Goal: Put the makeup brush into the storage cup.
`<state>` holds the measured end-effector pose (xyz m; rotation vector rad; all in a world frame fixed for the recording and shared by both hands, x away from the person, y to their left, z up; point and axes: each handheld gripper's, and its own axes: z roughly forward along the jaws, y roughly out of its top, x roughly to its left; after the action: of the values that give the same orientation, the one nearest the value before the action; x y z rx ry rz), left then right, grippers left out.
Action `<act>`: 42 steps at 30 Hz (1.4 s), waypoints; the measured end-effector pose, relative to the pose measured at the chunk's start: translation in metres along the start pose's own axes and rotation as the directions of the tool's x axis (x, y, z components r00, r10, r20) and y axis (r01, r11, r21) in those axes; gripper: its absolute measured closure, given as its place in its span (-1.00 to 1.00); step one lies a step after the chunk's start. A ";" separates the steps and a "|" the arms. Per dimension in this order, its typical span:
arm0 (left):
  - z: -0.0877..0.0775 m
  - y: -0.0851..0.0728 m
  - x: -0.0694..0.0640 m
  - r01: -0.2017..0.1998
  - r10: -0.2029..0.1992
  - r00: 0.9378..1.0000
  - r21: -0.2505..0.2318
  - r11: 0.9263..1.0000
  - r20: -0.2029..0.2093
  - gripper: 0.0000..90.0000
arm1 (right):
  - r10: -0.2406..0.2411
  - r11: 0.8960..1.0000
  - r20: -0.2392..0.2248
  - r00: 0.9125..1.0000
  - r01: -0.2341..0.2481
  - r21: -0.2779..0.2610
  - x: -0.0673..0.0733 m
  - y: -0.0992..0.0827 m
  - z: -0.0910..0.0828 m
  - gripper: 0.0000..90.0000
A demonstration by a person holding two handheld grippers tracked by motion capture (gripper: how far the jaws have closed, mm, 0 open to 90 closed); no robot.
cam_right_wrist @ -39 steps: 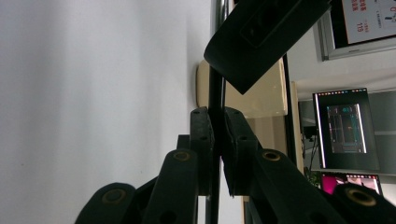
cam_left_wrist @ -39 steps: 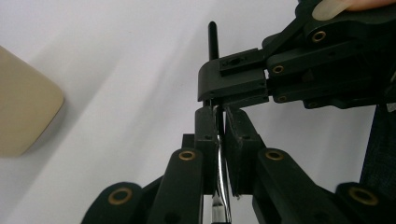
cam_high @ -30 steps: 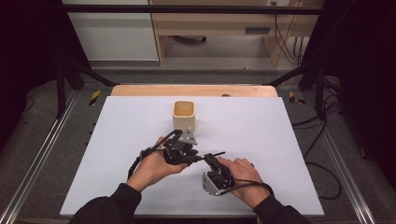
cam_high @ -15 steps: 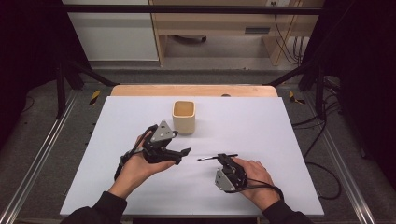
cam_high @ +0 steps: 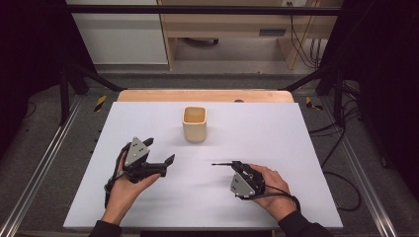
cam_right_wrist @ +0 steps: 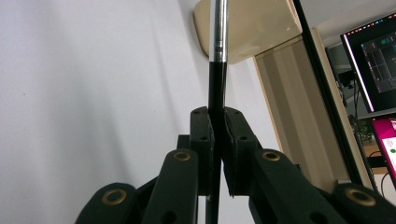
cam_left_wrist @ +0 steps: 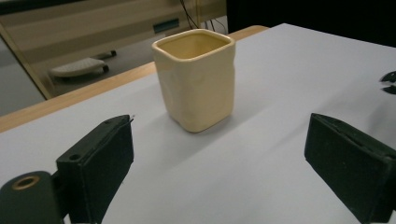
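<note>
High view: on the white worktop (cam_high: pixel 296 148) a cream cup (cam_high: pixel 194 123) stands upright near the far middle. Nearer, the left gripper (cam_high: pixel 160 150) is spread wide and empty, having just been opening. The right gripper (cam_high: pixel 236 165) pinches a thin black rod (cam_high: pixel 222 163) that points left, well apart from the cup

Left gripper view: the cup (cam_left_wrist: pixel 196 79) stands beyond the parted jaws, nothing between them

Right gripper view: the jaws clamp the rod (cam_right_wrist: pixel 216 84), black with a silver far end
</note>
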<state>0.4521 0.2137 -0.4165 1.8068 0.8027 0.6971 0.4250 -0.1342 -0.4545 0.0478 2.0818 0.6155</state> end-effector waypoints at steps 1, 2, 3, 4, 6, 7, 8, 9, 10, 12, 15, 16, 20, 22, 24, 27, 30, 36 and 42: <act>-0.001 -0.004 0.001 0.016 -0.016 1.000 -0.014 1.000 0.008 -0.88 | 0.003 1.000 -0.002 1.000 -0.003 0.003 0.000 0.000 0.001 0.86; -0.001 -0.008 0.003 0.032 -0.032 0.999 -0.026 0.999 0.017 -0.90 | -0.003 1.000 -0.002 1.000 0.003 0.001 -0.002 0.000 0.002 0.86; -0.001 -0.012 0.004 0.038 -0.037 0.999 -0.037 0.999 0.027 -0.91 | 0.003 1.000 -0.005 1.000 -0.003 -0.001 -0.002 0.001 0.002 0.86; 0.000 -0.015 0.005 0.043 -0.041 0.998 -0.046 0.998 0.040 -0.93 | -0.003 1.000 -0.002 1.000 0.003 0.000 -0.004 0.002 0.003 0.86; -0.001 -0.020 0.008 0.042 -0.040 0.998 -0.063 0.997 0.038 -0.94 | -0.002 1.000 -0.002 1.000 0.002 0.002 -0.006 0.003 0.004 0.86; -0.002 -0.022 0.010 0.033 -0.031 0.999 -0.073 0.997 0.031 -0.94 | 0.001 1.000 0.004 1.000 -0.001 0.001 -0.008 0.003 0.004 0.86; -0.004 -0.024 0.012 0.038 -0.036 0.999 -0.091 0.995 0.024 -0.94 | -0.002 1.000 0.007 1.000 0.002 -0.006 -0.010 0.004 0.004 0.86; -0.005 -0.026 0.013 0.046 -0.044 0.999 -0.104 0.994 0.016 -0.94 | 0.007 1.000 0.014 1.000 -0.007 -0.009 -0.012 0.005 0.005 0.86; -0.006 -0.027 0.014 0.046 -0.045 0.999 -0.111 0.993 0.010 -0.93 | 0.014 1.000 0.013 1.000 -0.013 -0.015 -0.014 0.005 0.005 0.86; -0.010 -0.030 0.015 0.043 -0.043 0.999 -0.143 0.989 0.002 -0.94 | 0.037 0.999 0.019 0.999 -0.037 -0.023 -0.017 0.006 0.005 0.86; -0.014 -0.034 0.017 0.049 -0.052 0.999 -0.160 0.986 -0.015 -0.93 | 0.088 0.995 0.030 0.996 -0.086 -0.041 -0.022 0.006 0.005 0.86; -0.014 -0.035 0.017 0.050 -0.054 0.998 -0.159 0.986 -0.022 -0.93 | 0.099 0.994 0.025 0.995 -0.097 -0.044 -0.024 0.006 0.005 0.86; -0.017 -0.037 0.014 0.040 -0.046 0.999 -0.169 0.985 -0.029 -0.93 | 0.157 0.987 0.011 0.988 -0.156 -0.047 -0.032 0.005 0.010 0.86; -0.019 -0.037 0.014 0.039 -0.047 0.998 -0.185 0.982 -0.037 -0.93 | 0.175 0.983 0.008 0.985 -0.174 -0.050 -0.037 0.006 0.011 0.86; -0.020 -0.038 0.015 0.042 -0.053 0.997 -0.201 0.979 -0.049 -0.93 | 0.198 0.978 0.009 0.980 -0.197 -0.064 -0.040 0.007 0.010 0.86; -0.022 -0.041 0.016 0.046 -0.059 0.997 -0.214 0.976 -0.053 -0.94 | 0.240 0.967 0.007 0.971 -0.238 -0.089 -0.043 0.008 0.011 0.86; -0.022 -0.043 0.017 0.059 -0.073 0.996 -0.229 0.972 -0.051 -0.94 | 0.261 0.961 -0.001 0.965 -0.260 -0.099 -0.044 0.008 0.013 0.86; -0.022 -0.049 0.018 0.066 -0.080 0.995 -0.229 0.971 -0.055 -0.94 | 0.280 0.951 -0.009 0.960 -0.279 -0.131 -0.042 0.010 0.011 0.86; -0.023 -0.051 0.020 0.063 -0.081 0.994 -0.233 0.971 -0.067 -0.94 | 0.335 0.929 -0.011 0.942 -0.333 -0.161 -0.047 0.011 0.008 0.86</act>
<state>0.4365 0.2560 -0.4547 1.5430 0.7989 0.7819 0.4557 -0.1342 -0.4168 0.3201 2.0151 0.9848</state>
